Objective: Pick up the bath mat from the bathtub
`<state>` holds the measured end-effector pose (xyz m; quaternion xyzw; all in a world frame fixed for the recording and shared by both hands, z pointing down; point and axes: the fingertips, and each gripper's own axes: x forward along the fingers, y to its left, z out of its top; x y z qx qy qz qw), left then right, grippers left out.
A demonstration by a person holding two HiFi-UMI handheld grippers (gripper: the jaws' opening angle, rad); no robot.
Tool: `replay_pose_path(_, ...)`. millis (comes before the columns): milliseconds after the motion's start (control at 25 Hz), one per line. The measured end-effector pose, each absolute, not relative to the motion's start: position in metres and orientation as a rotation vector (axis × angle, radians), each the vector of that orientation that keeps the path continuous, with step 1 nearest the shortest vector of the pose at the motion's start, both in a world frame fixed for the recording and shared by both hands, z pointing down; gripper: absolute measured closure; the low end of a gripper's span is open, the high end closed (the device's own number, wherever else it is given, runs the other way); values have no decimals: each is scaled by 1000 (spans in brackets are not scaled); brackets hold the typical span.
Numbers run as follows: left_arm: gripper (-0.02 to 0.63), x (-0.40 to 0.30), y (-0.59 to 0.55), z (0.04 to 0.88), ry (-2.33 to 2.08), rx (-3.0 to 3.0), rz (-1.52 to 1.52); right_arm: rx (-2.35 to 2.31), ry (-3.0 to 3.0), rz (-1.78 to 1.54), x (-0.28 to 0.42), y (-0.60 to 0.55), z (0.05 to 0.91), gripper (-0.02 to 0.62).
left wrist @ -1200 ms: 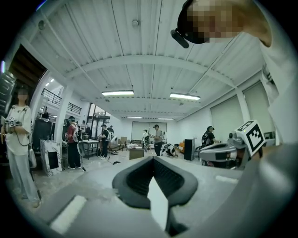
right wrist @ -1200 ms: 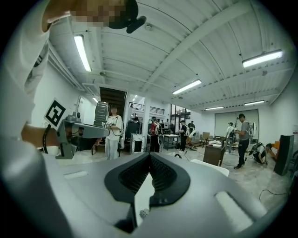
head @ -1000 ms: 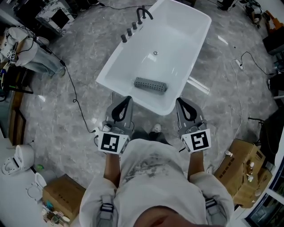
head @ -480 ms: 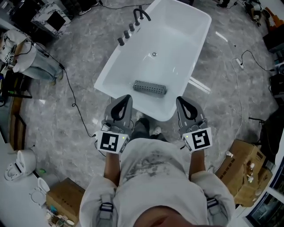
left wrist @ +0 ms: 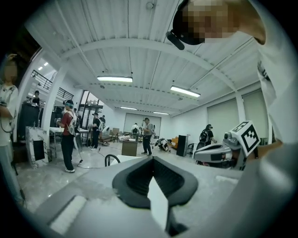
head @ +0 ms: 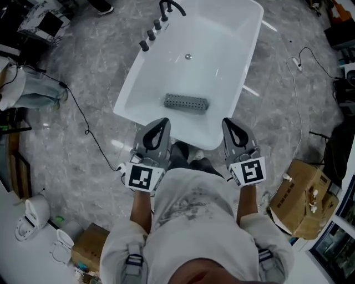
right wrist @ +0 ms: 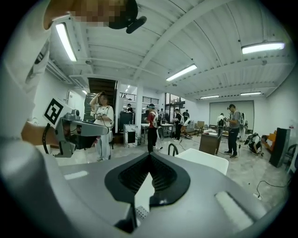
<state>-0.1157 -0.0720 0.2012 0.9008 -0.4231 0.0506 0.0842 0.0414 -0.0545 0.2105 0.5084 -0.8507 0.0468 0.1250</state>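
The pickup has not yet begun. The bath mat lies on the bottom of the white bathtub, a grey strip dotted with holes that looks rolled or folded. It sits crosswise in the end of the bathtub nearest the person, well apart from the drain and from the black faucet on the bathtub's far left rim. Nothing touches it.

The 2 tools are outside the bathtub, just short of its near rim. The left hand-held gripper points at the bathtub's near left corner, and the right hand-held gripper at its near right corner. The mat is between their 2 lines, farther in.

The left gripper view shows the left hand-held gripper with its jaws pressed together at the tip and nothing caught between them. The right gripper view shows the same for the right hand-held gripper: the pads meet at the tip and hold nothing. Both views look level across the room, over the bathtub's rim, so the mat is not in either.

By my reading, the whole task is left to do. The jaws of at least 1 tool must spread, reach over the near rim and down to the bathtub's bottom, close on an edge of the mat, and lift it clear of the bathtub. The mat looks limp, so it may sag or unroll once it is raised.
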Motion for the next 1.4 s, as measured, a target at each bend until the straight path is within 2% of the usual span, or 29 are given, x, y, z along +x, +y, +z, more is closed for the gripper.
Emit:
replay_pose_path(520, 601, -123, -127, 254, -1160, 2662, 231, 1497, -2356, 188, 33, -97, 246, 592)
replay_pose_path(1080, 601, -68, -167, 311, -1170, 2641, 269, 1300, -2434, 309, 67, -147, 317, 592)
replay_pose_path(1400, 597, -39, -180, 368, -1117, 2656, 410, 1255, -2444, 343, 91, -172, 363, 592)
